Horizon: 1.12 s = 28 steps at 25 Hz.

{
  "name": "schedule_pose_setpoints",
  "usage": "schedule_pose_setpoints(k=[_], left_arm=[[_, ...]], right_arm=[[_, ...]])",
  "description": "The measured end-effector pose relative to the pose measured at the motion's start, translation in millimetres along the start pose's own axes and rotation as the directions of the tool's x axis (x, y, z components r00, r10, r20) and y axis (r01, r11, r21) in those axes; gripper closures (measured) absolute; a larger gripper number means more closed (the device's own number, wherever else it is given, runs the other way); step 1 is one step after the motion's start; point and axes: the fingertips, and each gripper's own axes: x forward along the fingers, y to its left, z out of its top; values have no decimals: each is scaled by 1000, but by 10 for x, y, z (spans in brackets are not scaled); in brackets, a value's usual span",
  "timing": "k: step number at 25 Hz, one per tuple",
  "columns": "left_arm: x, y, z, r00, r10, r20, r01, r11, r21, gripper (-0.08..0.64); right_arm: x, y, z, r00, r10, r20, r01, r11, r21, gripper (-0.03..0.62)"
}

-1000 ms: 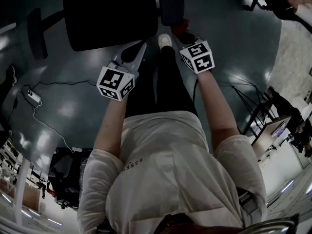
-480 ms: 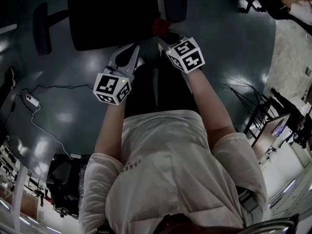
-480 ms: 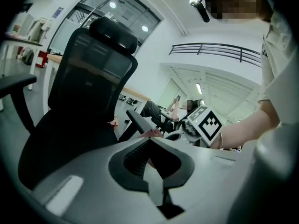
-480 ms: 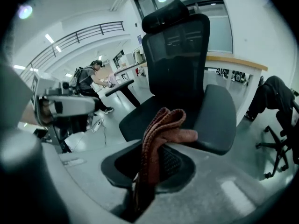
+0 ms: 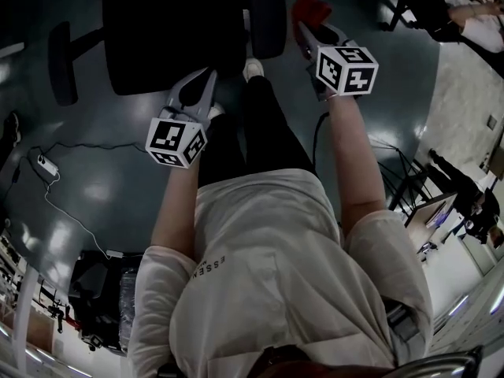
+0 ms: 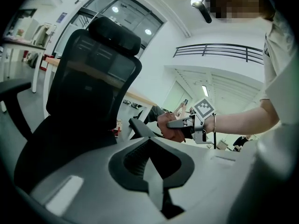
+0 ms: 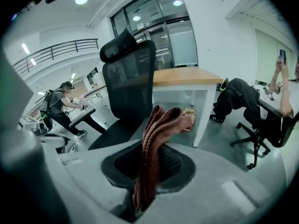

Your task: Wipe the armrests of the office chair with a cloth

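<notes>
I see the office chair (image 5: 169,30) right in front of the person, with its black seat and tall back (image 6: 88,101). The right gripper (image 5: 311,34) is clamped on the red cloth (image 5: 311,10). In the right gripper view the cloth (image 7: 156,143) is pinched between the jaws and its folds stick up past them. The cloth sits just beside the chair's armrest (image 5: 268,14) on the person's right side, on the side away from the seat. In the left gripper view the cloth (image 6: 170,129) is close to the end of that armrest (image 6: 140,127), but I cannot tell if they touch. The left gripper (image 5: 201,89) is near the front edge of the chair's seat, and its jaws are pressed together with nothing between them (image 6: 156,190). The chair's other armrest (image 5: 61,61) is far from both grippers.
</notes>
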Motion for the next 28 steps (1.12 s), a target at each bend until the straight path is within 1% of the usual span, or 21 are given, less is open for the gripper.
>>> schedule_pose_setpoints(k=[3, 6, 10, 14, 17, 19, 24, 26, 28], left_arm=[[247, 10, 118, 1000, 25, 11, -25, 1000, -12, 543], [486, 60, 243, 997, 69, 25, -67, 997, -41, 543], [695, 204, 356, 989, 140, 40, -136, 987, -84, 543], [820, 397, 383, 978, 200, 50, -193, 974, -120, 543], [895, 483, 382, 968, 242, 60, -231, 962, -146, 543], [936, 491, 383, 964, 258, 66, -246, 957, -156, 543], [1040, 486, 350, 961, 268, 69, -252, 951, -180, 543], [1053, 489, 348, 962, 265, 64, -252, 953, -171, 543], [1064, 513, 373, 962, 267, 63, -255, 955, -153, 543]], right_arm=[[203, -431, 100, 999, -13, -39, 13, 1000, 10, 541], [514, -650, 272, 996, 36, -81, -37, 999, -7, 541], [991, -719, 476, 986, 87, -143, -95, 994, -50, 541], [1403, -598, 611, 970, 163, -178, -177, 982, -65, 541], [1605, -511, 686, 958, 183, -220, -211, 971, -113, 542], [1684, -411, 710, 945, 202, -256, -247, 956, -156, 541], [1843, -66, 740, 904, 263, -338, -353, 904, -240, 541], [1869, 91, 752, 889, 277, -364, -388, 878, -280, 541], [1890, 213, 748, 877, 274, -394, -415, 846, -336, 541]])
